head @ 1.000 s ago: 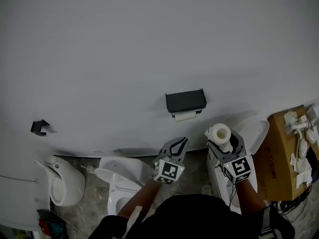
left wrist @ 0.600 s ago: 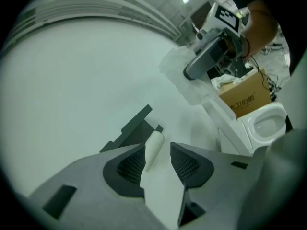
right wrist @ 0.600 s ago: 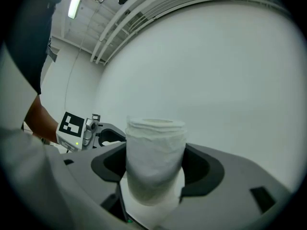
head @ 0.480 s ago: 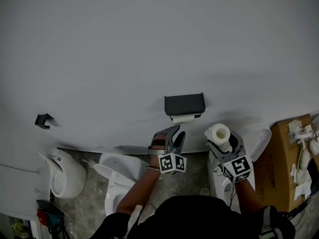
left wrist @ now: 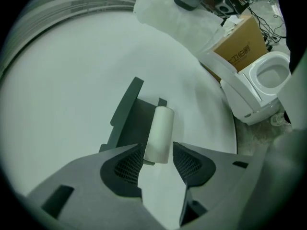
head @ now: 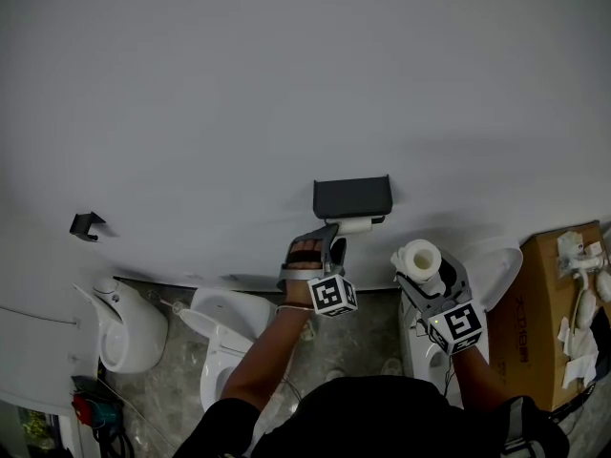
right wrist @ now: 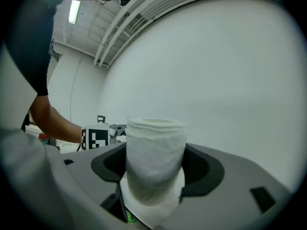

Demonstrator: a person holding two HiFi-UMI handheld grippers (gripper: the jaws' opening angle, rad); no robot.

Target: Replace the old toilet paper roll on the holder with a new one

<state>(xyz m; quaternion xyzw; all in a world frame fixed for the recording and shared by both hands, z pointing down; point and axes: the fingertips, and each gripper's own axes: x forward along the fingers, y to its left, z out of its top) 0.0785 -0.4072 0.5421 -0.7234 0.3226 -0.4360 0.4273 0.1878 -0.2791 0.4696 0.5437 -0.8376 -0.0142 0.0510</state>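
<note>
White wall fills most of the head view, and a strip of grey mottled floor is seen below it, with a white toilet at the left and a cardboard box at the right edge. A dark holder is fixed to the wall, and the thin old roll is hung just beneath it. How the roll is mounted is hidden by the holder's shelf, and a second toilet is partly covered by the right gripper. The left gripper is raised to the holder; in the left gripper view its jaws are held apart with the near end of the old roll between their tips, though contact cannot be made out. The right gripper's jaws are clamped on the sides of the new roll, which is held upright, lower than the holder and to its right.
</note>
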